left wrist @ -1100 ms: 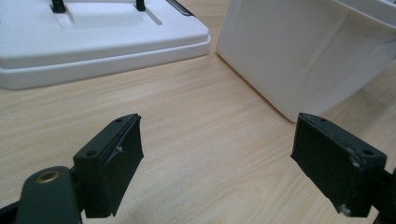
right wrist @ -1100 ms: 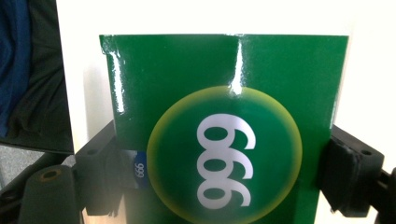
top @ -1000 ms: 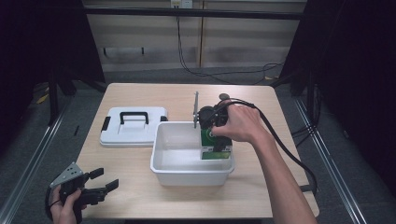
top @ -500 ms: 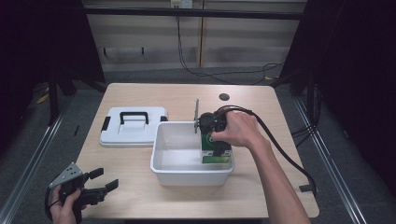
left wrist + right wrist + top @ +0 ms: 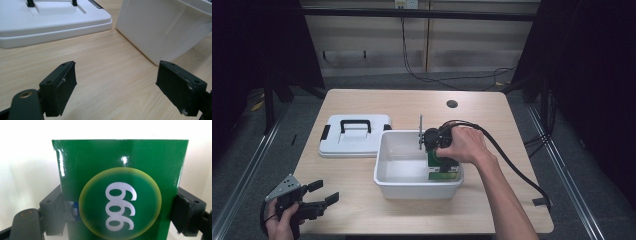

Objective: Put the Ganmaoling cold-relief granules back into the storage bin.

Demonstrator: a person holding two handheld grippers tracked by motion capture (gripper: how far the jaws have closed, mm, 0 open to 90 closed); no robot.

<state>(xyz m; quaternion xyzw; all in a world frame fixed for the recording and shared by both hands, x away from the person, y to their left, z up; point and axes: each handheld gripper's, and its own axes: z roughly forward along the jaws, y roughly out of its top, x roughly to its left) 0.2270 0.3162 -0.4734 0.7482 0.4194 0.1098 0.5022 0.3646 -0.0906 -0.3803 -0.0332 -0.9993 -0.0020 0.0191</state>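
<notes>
While the right gripper (image 5: 438,150) is reaching down into the white bin (image 5: 384,177) at the middle of the tabletop (image 5: 492,130), it is clamping a green box (image 5: 120,195) between its jaws, one jaw pressing on each narrow side. In the right gripper view the green box is standing straight out ahead of the gripper, its long axis running along the jaws and away from the camera, with a yellow-ringed circle and white numerals facing the lens and the pale inside of the bin lying behind it. From the high view the green box (image 5: 443,167) is sitting low in the right part of the bin, close against the right wall and toward the near wall; whether its end is already resting on the bin floor cannot be told. That gap between box and floor is what the coming move is hinging on, I judge: the box is hanging directly below the right hand, so a straight lowering and a release should be enough.

Well apart, the left gripper (image 5: 314,197) is idling at the near left corner of the tabletop, jaws spread wide and holding nothing. Its own view is looking across bare wood toward the bin's outer wall (image 5: 160,27) and the white lid (image 5: 50,22) with a black handle, which is lying flat just left of the bin.
</notes>
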